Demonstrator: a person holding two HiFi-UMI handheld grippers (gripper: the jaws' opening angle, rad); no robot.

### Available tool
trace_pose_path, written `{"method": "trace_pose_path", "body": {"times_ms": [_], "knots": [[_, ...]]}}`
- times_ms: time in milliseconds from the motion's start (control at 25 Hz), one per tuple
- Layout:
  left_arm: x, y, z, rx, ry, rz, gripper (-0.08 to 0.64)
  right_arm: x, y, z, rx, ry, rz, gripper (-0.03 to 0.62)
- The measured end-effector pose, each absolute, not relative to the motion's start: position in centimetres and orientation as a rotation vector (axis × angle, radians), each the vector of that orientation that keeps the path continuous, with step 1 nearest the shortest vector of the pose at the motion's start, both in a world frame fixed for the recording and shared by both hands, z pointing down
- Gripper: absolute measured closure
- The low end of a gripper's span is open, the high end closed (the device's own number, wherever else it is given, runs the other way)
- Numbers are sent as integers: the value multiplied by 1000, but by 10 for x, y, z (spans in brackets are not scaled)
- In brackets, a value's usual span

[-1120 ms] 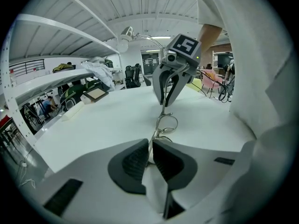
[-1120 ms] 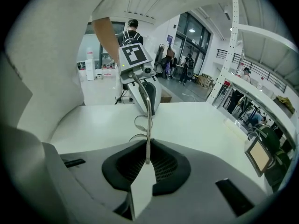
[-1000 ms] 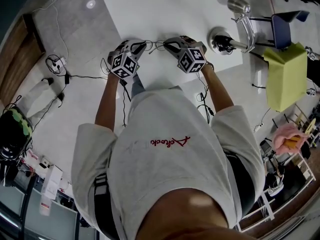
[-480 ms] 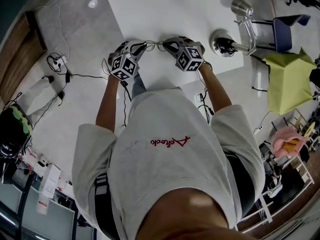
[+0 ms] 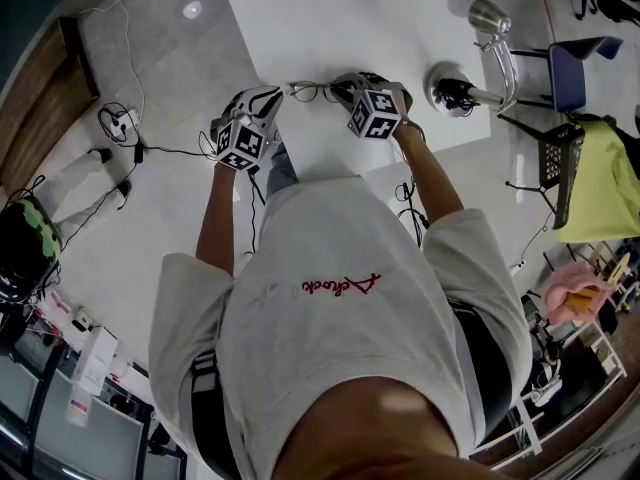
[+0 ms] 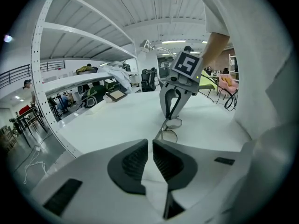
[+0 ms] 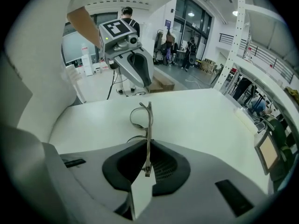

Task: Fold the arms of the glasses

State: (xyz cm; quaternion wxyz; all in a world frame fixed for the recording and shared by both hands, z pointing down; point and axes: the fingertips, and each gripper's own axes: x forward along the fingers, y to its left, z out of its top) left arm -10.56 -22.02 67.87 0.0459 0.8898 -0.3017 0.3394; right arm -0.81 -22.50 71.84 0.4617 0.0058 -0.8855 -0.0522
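Note:
Thin-rimmed glasses (image 5: 312, 90) lie on the white table (image 5: 350, 18) between my two grippers. My right gripper (image 5: 342, 88) is shut on one end of the glasses. In the right gripper view a thin metal arm runs from the lenses (image 7: 140, 118) straight into the right gripper (image 7: 147, 164). My left gripper (image 5: 274, 98) sits just left of the glasses and apart from them. In the left gripper view the left gripper (image 6: 150, 155) has its pads almost together and holds nothing. The glasses (image 6: 169, 127) lie ahead of it, under the right gripper (image 6: 174, 111).
A metal desk lamp with a round base (image 5: 455, 83) stands at the table's right. A blue chair (image 5: 565, 53) and a yellow cloth (image 5: 615, 178) are beyond it. Cables (image 5: 120, 128) lie on the floor to the left. The table's near edge runs just under the grippers.
My left gripper has drawn back to the left, off the glasses, so the frame now shows between the grippers. The right gripper keeps its hold.

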Motion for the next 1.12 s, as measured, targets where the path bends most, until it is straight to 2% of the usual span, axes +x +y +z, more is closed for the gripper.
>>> {"method": "trace_pose_path", "body": {"times_ms": [720, 920, 1000, 1120], "knots": [[-105, -211, 646, 2777, -997, 953, 501, -8, -232, 712, 144, -2007, -227, 499], [-101, -212, 634, 2808, -1003, 901, 505, -2, -230, 691, 265, -2032, -212, 511], [-97, -209, 630, 2819, -987, 875, 522, 0, -225, 683, 317, -2046, -206, 571], [-94, -205, 625, 2835, -953, 826, 531, 2, -216, 674, 374, -2058, -190, 575]]}}
